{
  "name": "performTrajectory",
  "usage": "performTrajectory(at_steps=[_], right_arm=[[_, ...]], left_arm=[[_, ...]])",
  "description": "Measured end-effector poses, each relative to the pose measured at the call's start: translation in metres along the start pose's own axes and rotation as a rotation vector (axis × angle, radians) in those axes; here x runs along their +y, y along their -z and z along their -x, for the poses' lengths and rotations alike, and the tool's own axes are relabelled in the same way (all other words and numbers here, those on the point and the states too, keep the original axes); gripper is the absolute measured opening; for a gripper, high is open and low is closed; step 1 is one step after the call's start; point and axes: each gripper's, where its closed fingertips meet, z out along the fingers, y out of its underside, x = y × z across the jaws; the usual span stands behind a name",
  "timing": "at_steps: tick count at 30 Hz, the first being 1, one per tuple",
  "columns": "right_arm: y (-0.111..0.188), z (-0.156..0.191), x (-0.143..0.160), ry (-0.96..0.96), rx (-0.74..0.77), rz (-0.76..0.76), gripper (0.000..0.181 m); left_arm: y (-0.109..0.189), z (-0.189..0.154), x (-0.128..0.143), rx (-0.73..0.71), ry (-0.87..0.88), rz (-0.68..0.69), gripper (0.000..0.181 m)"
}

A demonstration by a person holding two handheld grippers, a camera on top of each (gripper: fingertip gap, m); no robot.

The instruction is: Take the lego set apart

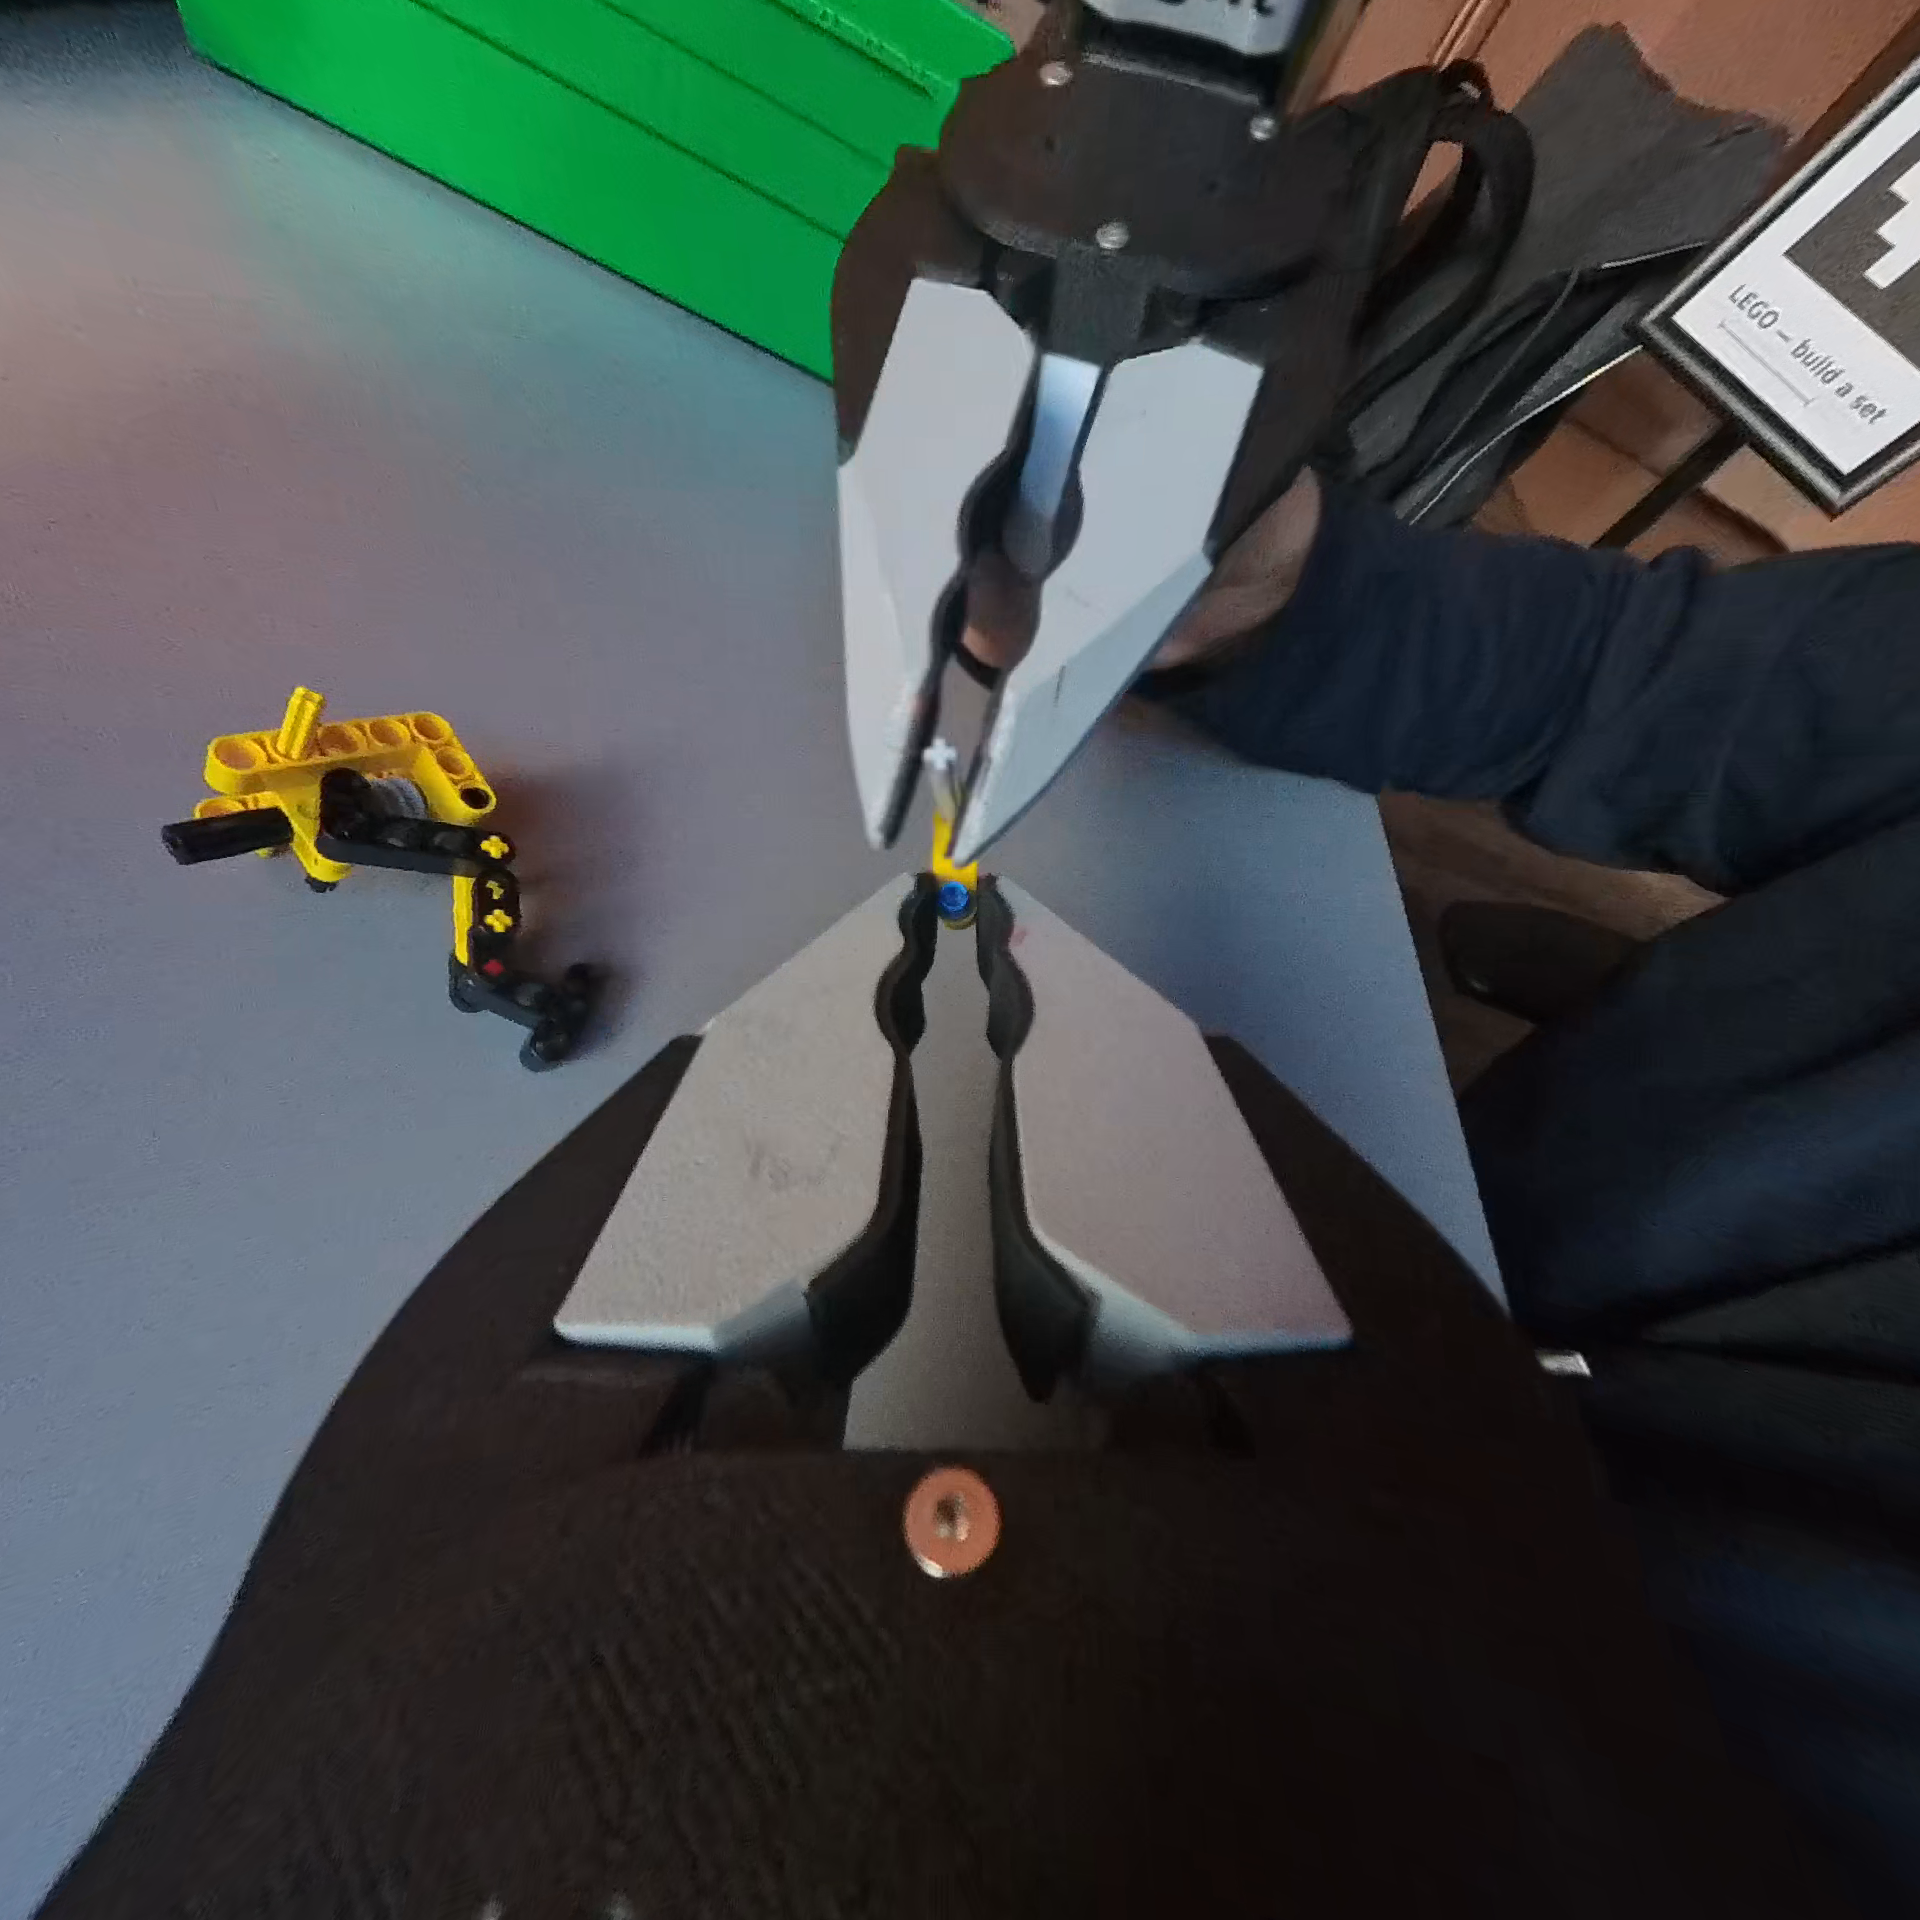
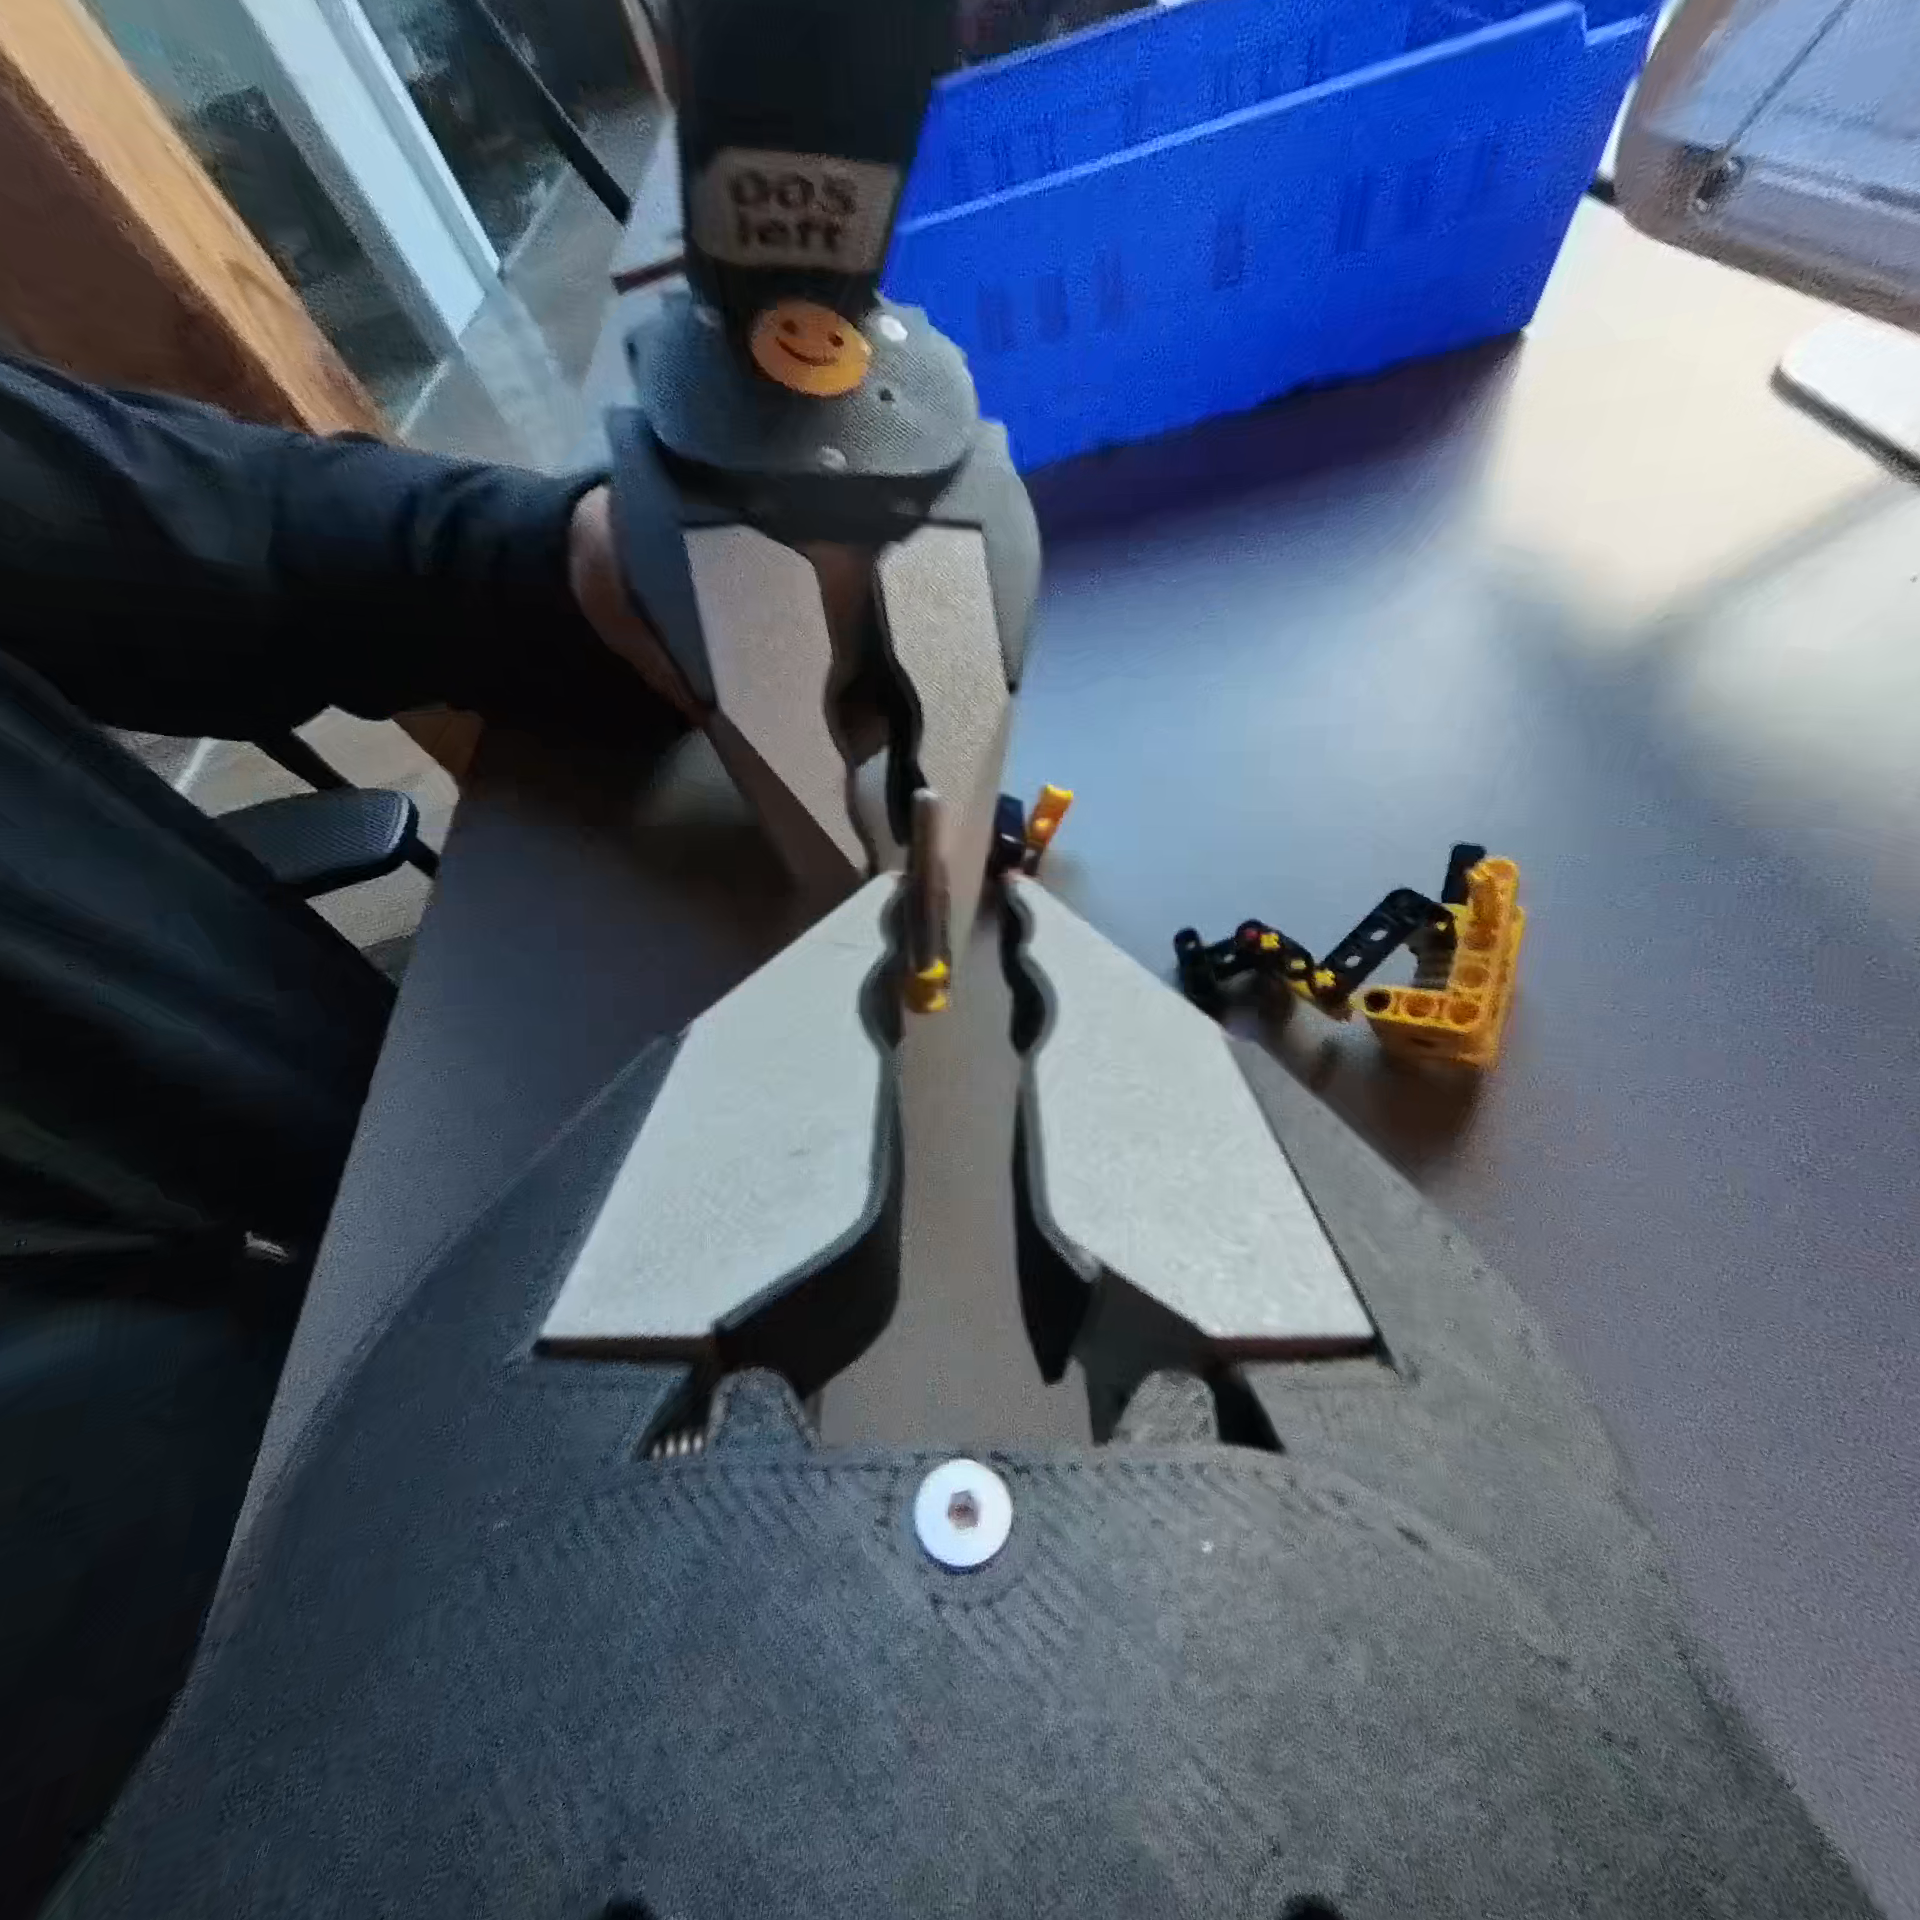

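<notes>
Between both grippers, small lego piece (image 1: 951,873)

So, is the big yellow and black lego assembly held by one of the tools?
No, the lego assembly lies on the table, apart from the left tool and the right tool.

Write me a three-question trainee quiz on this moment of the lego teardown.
1. True or false: the yellow-and-black lego assembly lies on the table, clear of both grippers.
2. In the left wrist view, what colour is the bin beyond the right gripper? A red, B green, C white.
3. Fill in: the small piece between the fingertips of the left gripper has a ____ pin.

Key: 1 true; 2 B; 3 blue.
</notes>
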Motion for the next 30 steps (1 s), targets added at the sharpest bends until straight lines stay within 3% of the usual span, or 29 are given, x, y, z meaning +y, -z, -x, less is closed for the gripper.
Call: performTrajectory(at_steps=[1, 3, 10, 16, 19, 21, 26, 30], right_arm=[[0.001, -0.003, 0.002, -0.011, 0.002, 0.004, 0.023], [0.0, 0.008, 0.005, -0.025, -0.08, 0.01, 0.008], [-0.011, 0.005, 0.015, -0.078, -0.086, 0.058, 0.001], [-0.004, -0.007, -0.002, -0.299, -0.104, -0.167, 0.0], [-0.007, -0.016, -0.006, -0.331, -0.032, -0.186, 0.001], [-0.007, -0.023, -0.011, -0.326, 0.002, -0.207, 0.0], [-0.012, -0.031, -0.012, -0.072, 0.188, -0.094, 0.0], [-0.015, -0.034, -0.011, -0.033, 0.212, -0.071, 0.0]], left_arm=[[0.001, -0.001, 0.0, -0.007, -0.018, 0.002, 0.005], [0.002, -0.004, 0.0, 0.005, -0.017, 0.009, 0.005], [0.002, 0.003, 0.015, -0.009, -0.006, 0.076, 0.005], [0.001, 0.008, -0.003, -0.034, 0.042, -0.077, 0.006], [0.002, 0.016, -0.004, -0.094, -0.01, -0.058, 0.006], [0.0, 0.021, -0.006, -0.044, 0.085, -0.101, 0.005], [0.004, 0.03, -0.009, -0.04, 0.098, -0.114, 0.005], [0.003, 0.035, -0.006, -0.055, 0.091, -0.082, 0.006]])
